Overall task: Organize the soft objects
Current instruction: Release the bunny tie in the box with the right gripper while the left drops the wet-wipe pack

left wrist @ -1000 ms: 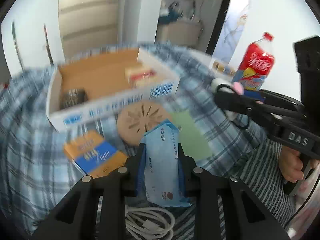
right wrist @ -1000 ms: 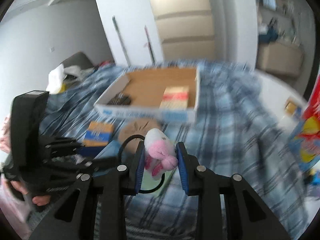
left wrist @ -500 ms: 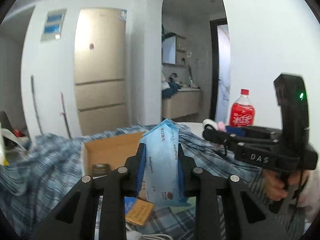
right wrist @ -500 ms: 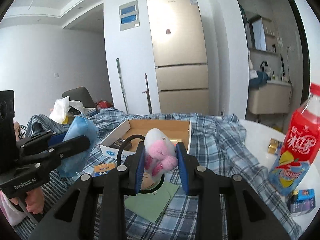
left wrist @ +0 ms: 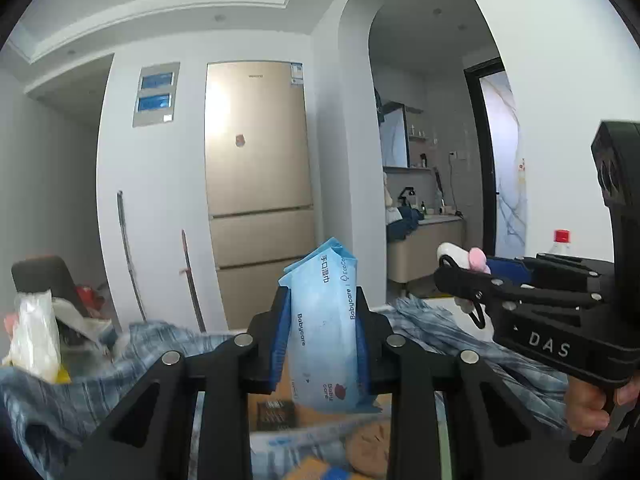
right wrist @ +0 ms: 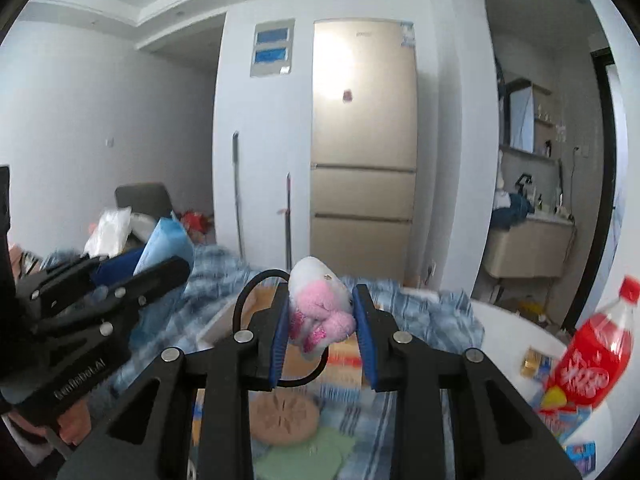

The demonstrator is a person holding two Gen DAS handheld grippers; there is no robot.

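My left gripper (left wrist: pixel 322 320) is shut on a light blue pack of wet wipes (left wrist: pixel 325 328), held upright and lifted above the table. My right gripper (right wrist: pixel 322 320) is shut on a small pink and white plush toy (right wrist: pixel 320 310) with a black loop hanging from it. Each gripper shows in the other's view: the right gripper (left wrist: pixel 460 276) with the plush toy (left wrist: pixel 474 257) at the right, the left gripper (right wrist: pixel 160 264) with the wipes pack (right wrist: pixel 164 244) at the left. Below both lies an open cardboard box (left wrist: pixel 276 408) on the blue plaid cloth (right wrist: pixel 420 312).
A round tan coaster (right wrist: pixel 282 414) and a green cloth (right wrist: pixel 308 454) lie on the plaid cloth near the box. A red soda bottle (right wrist: pixel 592 360) and small packets stand at the right on the white table (right wrist: pixel 504 320). A fridge (right wrist: pixel 362 172) stands behind.
Both grippers have risen and tilted up toward level with their loads still held. The view has swung from the table top to the room behind.
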